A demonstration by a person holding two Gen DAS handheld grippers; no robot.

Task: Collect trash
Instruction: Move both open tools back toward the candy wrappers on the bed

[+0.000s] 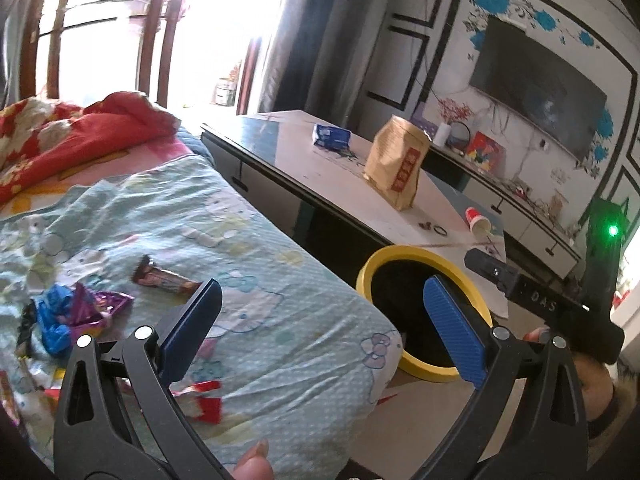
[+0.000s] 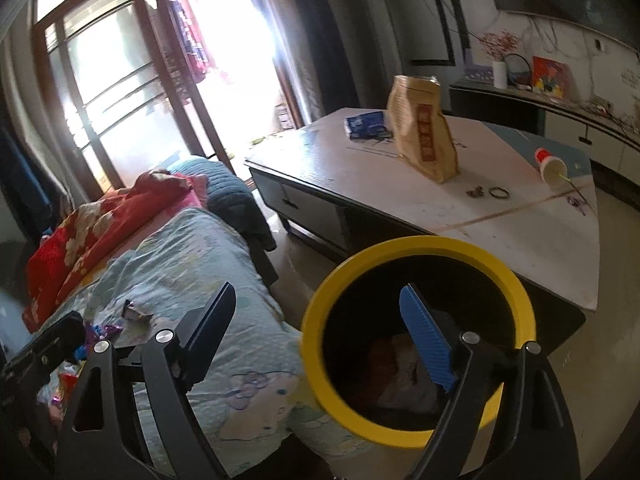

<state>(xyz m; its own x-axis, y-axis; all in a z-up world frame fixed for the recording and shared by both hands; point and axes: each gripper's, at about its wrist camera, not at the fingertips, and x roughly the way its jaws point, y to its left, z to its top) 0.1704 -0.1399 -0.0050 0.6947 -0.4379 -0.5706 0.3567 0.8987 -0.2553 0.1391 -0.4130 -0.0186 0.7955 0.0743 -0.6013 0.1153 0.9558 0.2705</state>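
Both jaws gape; wrappers (image 1: pixel 86 312) lie left, ungrasped.

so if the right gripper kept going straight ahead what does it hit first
Probably the yellow-rimmed trash bin: the open right gripper points at its near rim and dark mouth, though depth is unclear.
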